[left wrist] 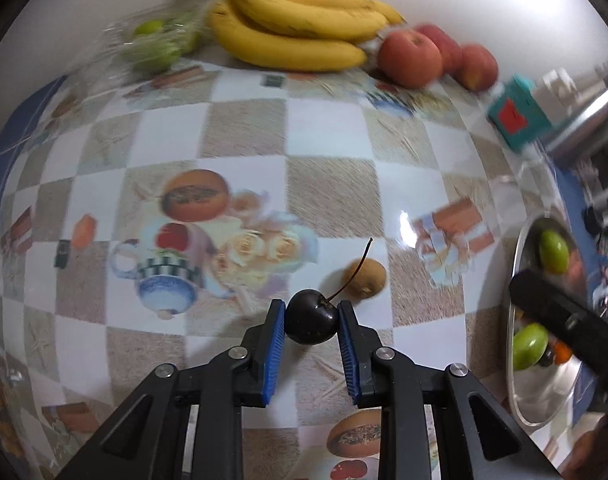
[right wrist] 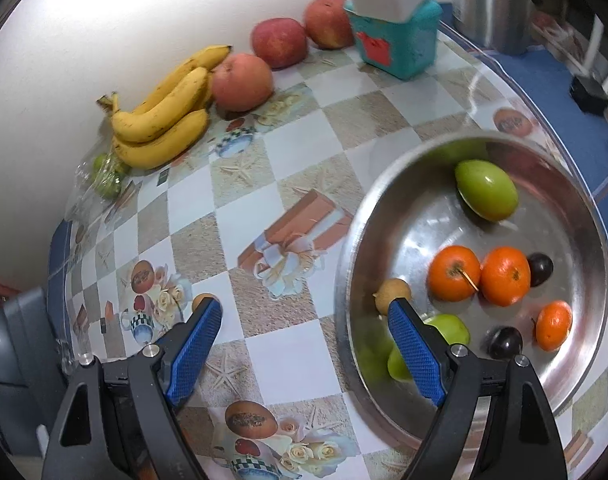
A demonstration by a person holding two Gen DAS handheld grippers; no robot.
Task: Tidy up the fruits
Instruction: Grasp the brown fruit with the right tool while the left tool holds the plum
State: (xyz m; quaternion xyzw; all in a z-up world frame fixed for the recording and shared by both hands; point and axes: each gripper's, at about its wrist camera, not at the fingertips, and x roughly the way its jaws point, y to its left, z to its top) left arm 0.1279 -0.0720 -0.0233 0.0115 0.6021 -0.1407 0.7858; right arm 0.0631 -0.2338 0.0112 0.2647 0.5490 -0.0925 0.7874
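My left gripper (left wrist: 312, 312) is shut on a dark cherry (left wrist: 311, 322) with a long stem, held above the checkered tablecloth. A small brown fruit (left wrist: 364, 279) lies on the cloth just beyond it, and shows in the right wrist view (right wrist: 201, 300) behind my left finger. My right gripper (right wrist: 304, 308) is open and empty, at the left rim of a steel bowl (right wrist: 576, 208). The bowl holds green fruits (right wrist: 487, 189), three oranges (right wrist: 504, 276), dark cherries (right wrist: 540, 269) and a small brown fruit (right wrist: 392, 294).
Against the back wall lie a banana bunch (left wrist: 299, 28), three red apples (left wrist: 410, 58) and a plastic bag of green fruits (left wrist: 155, 44). A teal box (right wrist: 400, 40) and a metal kettle (right wrist: 500, 0) stand at the back right. The bowl (left wrist: 516, 380) is to the left gripper's right.
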